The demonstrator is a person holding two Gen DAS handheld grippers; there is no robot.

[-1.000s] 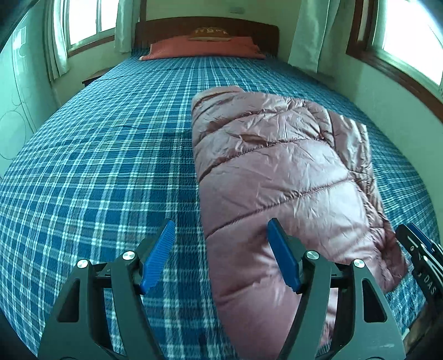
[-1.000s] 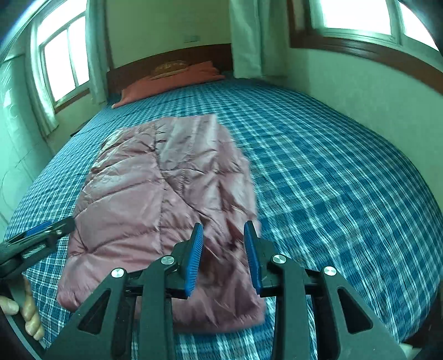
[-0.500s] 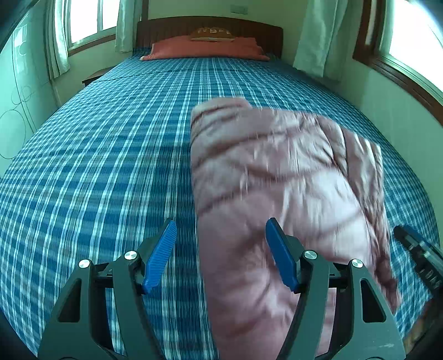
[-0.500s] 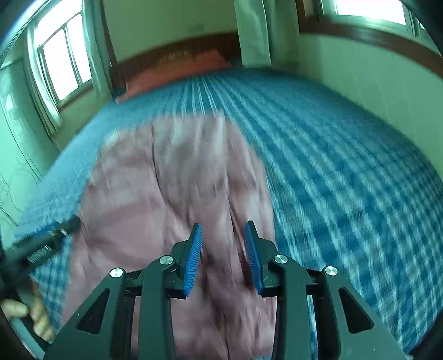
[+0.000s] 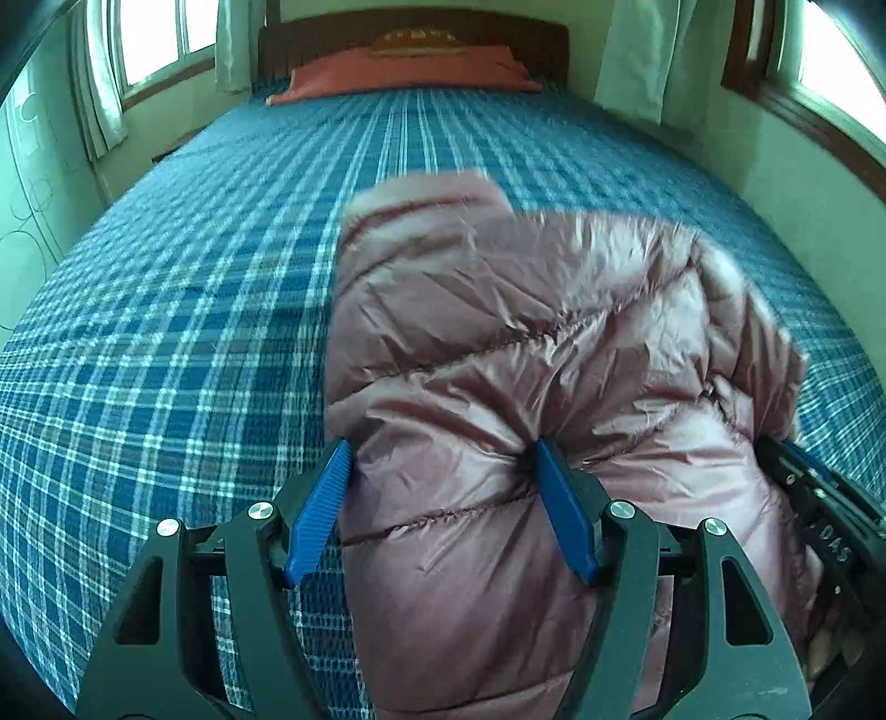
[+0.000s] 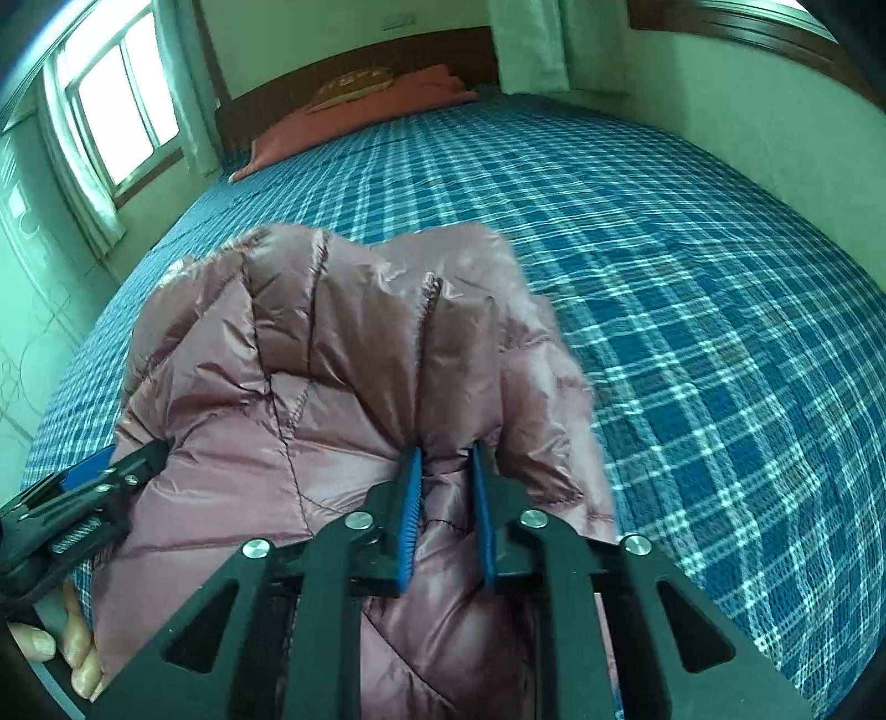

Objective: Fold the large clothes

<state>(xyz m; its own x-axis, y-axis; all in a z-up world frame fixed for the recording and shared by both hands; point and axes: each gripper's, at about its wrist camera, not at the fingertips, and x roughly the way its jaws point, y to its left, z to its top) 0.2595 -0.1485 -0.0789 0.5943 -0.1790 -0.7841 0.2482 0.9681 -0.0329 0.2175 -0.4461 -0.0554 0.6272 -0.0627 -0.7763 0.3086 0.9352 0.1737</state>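
In the left wrist view, the pink puffer jacket (image 5: 554,354), flat on the plaid bed (image 5: 183,310) a second earlier, is now bunched between the widely spread pads of the left gripper (image 5: 443,509), which press its near edge. In the right wrist view, the right gripper (image 6: 446,509), formerly parted over the jacket, is closing, a fold pinched between its pads, the jacket humped up just ahead.

Jacket (image 5: 554,343) lies on the bed (image 5: 194,310), near edge, bunched up. Left gripper (image 5: 443,493) straddles its left part; right gripper (image 6: 446,487), jaws closing, has a fold of its right part between them. Pillow (image 5: 410,66) at the far end against the headboard (image 5: 332,33). Windows (image 6: 122,105) on both side walls.
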